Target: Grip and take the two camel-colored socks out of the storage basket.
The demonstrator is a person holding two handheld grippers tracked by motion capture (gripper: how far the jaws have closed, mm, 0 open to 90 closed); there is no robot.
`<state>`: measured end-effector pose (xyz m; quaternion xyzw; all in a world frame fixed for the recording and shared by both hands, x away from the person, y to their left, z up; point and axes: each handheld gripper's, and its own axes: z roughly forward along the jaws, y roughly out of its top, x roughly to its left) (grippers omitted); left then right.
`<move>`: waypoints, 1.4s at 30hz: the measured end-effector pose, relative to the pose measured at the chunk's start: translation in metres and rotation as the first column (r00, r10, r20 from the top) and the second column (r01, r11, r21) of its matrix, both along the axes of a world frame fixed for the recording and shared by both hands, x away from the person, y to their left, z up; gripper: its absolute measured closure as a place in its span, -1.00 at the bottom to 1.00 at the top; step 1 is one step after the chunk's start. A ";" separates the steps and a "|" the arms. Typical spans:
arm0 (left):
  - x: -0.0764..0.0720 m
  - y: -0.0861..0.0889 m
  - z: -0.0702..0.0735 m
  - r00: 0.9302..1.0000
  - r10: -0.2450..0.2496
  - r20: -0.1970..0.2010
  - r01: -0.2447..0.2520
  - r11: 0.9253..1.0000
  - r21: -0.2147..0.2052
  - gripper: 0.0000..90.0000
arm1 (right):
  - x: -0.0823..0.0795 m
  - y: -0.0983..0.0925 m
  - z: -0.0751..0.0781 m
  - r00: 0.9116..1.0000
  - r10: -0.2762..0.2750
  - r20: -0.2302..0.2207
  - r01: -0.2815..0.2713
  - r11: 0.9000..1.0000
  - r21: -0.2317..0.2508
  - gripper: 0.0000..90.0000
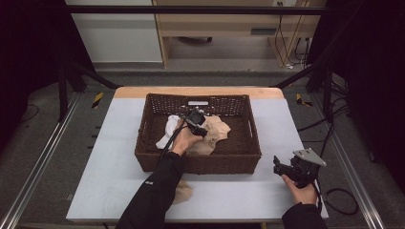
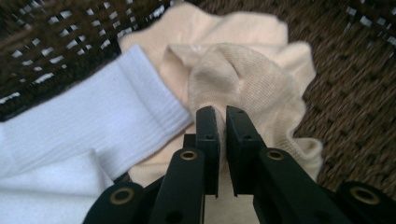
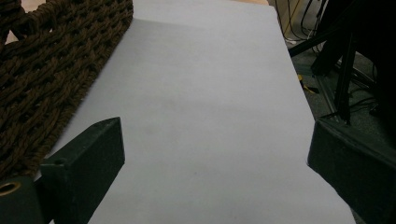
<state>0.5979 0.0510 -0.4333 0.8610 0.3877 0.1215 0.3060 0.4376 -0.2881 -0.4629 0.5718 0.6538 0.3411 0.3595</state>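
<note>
A dark brown wicker basket (image 1: pixel 198 162) stands mid-table and holds a white sock (image 1: pixel 169 129) and a beige sock (image 1: pixel 217 131). My left gripper (image 1: pixel 200 125) reaches down into the basket. In the left gripper view its jaws (image 2: pixel 222 114) are pinched together on a raised fold of the beige sock (image 2: pixel 243 79), with the white sock (image 2: pixel 93 121) lying just to the left. My right gripper (image 1: pixel 284 167) rests over the table to the right of the basket's front corner. Its jaws (image 3: pixel 215 154) are spread wide and nothing is between them.
Another beige sock (image 1: pixel 183 192) lies on the grey table top (image 1: pixel 110 157) near the front edge, partly under the left sleeve. The basket wall (image 3: pixel 42 79) rises left of the right gripper. Bare table (image 3: pixel 210 93) stretches ahead of it, with the table edge at the right.
</note>
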 end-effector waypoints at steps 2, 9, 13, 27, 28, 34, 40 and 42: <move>-0.001 0.001 0.004 1.000 0.014 0.026 -0.013 0.999 -0.043 0.86 | 0.000 0.000 0.000 1.000 -0.002 0.003 0.002 1.000 -0.001 -0.91; -0.010 0.005 0.027 0.990 0.014 0.141 0.009 0.987 -0.163 0.87 | 0.000 -0.001 0.000 1.000 -0.003 0.005 0.003 1.000 -0.001 -0.91; -0.024 0.011 0.047 0.972 0.019 0.236 0.043 0.966 -0.255 0.87 | 0.000 0.000 0.000 1.000 -0.003 0.008 0.003 1.000 -0.005 -0.90; -0.058 0.030 0.091 0.913 0.050 0.405 0.109 0.926 -0.360 0.87 | 0.000 0.000 0.001 1.000 -0.003 0.009 0.003 1.000 -0.008 -0.90; -0.061 0.031 0.094 0.910 0.052 0.411 0.115 0.922 -0.370 0.87 | -0.001 0.000 0.001 1.000 -0.003 0.010 0.003 1.000 -0.008 -0.90; -0.079 0.038 0.109 0.897 0.040 0.440 0.159 0.900 -0.406 0.87 | -0.001 -0.001 0.001 1.000 -0.004 0.013 0.004 1.000 -0.010 -0.90; -0.101 0.048 0.121 0.887 0.032 0.462 0.201 0.872 -0.446 0.87 | -0.001 -0.001 0.001 1.000 -0.009 0.013 0.010 1.000 -0.011 -0.91; -0.108 0.053 0.124 0.882 0.033 0.471 0.211 0.865 -0.455 0.87 | -0.001 0.000 0.001 1.000 -0.010 0.012 0.010 1.000 -0.011 -0.90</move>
